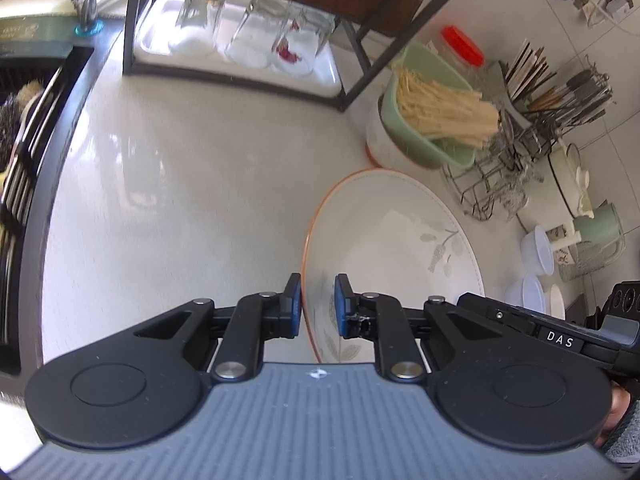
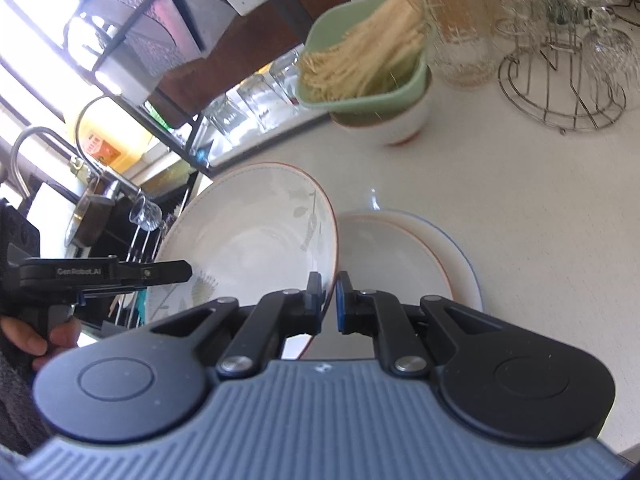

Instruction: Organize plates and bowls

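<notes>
A: Where is the leaf-patterned plate (image 2: 248, 232)?

B: It is held tilted above the white counter (image 1: 180, 180), gripped at opposite rims. The right gripper (image 2: 328, 300) is clenched on its orange edge; the left gripper (image 1: 318, 306) straddles the other edge, jaws pinching the rim.

A: How do the hands sit?

B: Both grippers point downward at a slant. The right view shows the person's left hand (image 2: 36, 340) around the left gripper's handle.

A: What does only one view show?

B: The right view shows a stack of two plates (image 2: 404, 256) lying on the counter, just beside the held one. The left view shows four upturned glasses (image 1: 256, 28) on a white tray (image 1: 152, 44). Both show one green bowl of noodles (image 2: 372, 64) sitting in a white bowl (image 2: 400, 124)
</notes>
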A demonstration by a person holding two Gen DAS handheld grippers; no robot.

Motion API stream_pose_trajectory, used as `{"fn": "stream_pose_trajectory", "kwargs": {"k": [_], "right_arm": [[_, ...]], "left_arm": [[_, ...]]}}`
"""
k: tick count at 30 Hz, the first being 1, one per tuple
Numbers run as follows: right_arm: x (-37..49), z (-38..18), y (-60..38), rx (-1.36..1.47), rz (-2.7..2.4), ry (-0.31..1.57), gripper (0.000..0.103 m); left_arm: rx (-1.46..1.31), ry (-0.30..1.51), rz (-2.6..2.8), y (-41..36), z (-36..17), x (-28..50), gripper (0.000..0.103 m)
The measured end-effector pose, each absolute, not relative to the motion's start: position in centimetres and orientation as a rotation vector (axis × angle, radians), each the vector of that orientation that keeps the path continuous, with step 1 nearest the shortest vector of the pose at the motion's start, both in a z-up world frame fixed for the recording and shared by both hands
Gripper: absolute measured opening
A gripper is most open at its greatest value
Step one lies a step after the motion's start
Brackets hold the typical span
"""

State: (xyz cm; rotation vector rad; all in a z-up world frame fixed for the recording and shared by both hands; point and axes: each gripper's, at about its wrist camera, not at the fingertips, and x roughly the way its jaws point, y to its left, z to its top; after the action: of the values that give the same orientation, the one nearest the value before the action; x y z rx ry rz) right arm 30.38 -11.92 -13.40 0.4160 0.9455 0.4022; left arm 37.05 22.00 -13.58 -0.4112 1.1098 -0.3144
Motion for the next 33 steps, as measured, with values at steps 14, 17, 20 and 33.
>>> {"fn": "stream_pose_trajectory", "kwargs": {"k": [14, 17, 20, 33], "right_arm": [[28.9, -14.5, -13.1, 0.376, 0.413, 0.959, 0.011], [28.6, -14.6, -13.3, 0.372, 0.403, 0.959, 0.011], [28.4, -14.8, -13.4, 0.363, 0.382, 0.967, 0.011], [28.2, -15.1, -13.0, 0.305, 0.328, 0.979, 0.012]], "left_arm": [[-0.351, 1.143, -0.262, 19.7, -14.6, 35.8, 0.019], [-0.336, 1.154, -0.262, 19.1, -14.8, 35.9, 0.019], [-0.329, 1.158, -0.272, 18.6, -15.0, 35.8, 0.019], [-0.236, 1.213, -0.258, 16.9, -16.1, 36.4, 0.019]]}}
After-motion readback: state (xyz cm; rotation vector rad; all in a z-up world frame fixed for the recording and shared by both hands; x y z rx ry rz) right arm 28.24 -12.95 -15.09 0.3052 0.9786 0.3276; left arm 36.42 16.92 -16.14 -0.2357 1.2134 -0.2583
